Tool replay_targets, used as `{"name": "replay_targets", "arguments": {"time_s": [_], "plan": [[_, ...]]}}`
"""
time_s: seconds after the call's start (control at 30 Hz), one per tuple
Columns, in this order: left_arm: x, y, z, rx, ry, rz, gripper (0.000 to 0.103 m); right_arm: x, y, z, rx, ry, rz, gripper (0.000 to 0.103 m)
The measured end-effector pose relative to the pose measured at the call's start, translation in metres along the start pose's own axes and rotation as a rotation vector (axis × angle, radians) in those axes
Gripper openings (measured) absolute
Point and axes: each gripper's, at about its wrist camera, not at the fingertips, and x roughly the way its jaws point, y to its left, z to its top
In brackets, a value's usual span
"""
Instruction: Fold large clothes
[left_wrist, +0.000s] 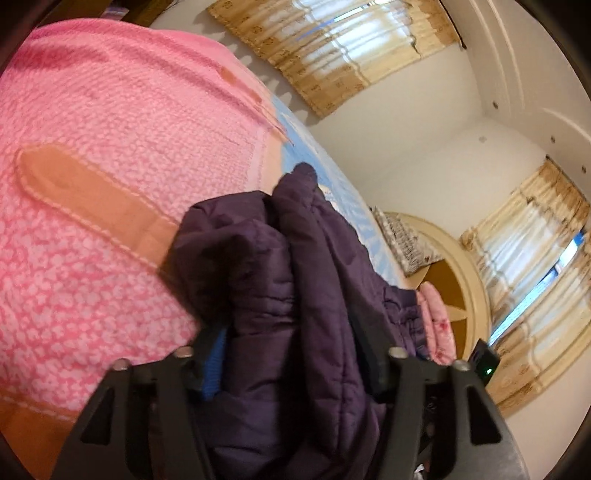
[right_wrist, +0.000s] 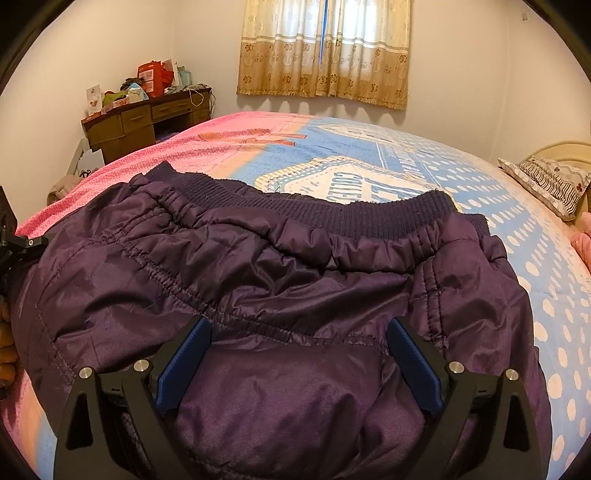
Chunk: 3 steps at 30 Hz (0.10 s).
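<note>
Soft daylight glows through the curtained window (right_wrist: 324, 51) and blows out its centre, leaving the room evenly lit with faint shadows, while fisheye distortion bows the bed (right_wrist: 424, 155) and walls and the left wrist view is slightly motion-blurred.

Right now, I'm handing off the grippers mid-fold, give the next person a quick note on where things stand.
Left gripper: fingers wide apart with bunched purple jacket between them; a real grip can't be confirmed.
Right gripper: open, fingers resting on the jacket, gripping nothing.
The jacket lies on the bed, ribbed hem toward the curtain.
Done: unclear. Left: fold and flatten.
</note>
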Motion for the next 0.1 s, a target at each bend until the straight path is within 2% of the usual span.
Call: {"name": "replay_targets", "arguments": {"time_s": [0.07, 0.1], "plan": [[0.0056, -0.0084, 0.0011, 0.025, 0.016, 0.007, 0.084, -0.0002, 0.0002, -0.0003, 0.0, -0.002, 0.0, 0.097], [0.0084, -0.0124, 0.0015, 0.036, 0.021, 0.012, 0.085, 0.0001, -0.0003, -0.0001, 0.0, -0.002, 0.0, 0.097]]}}
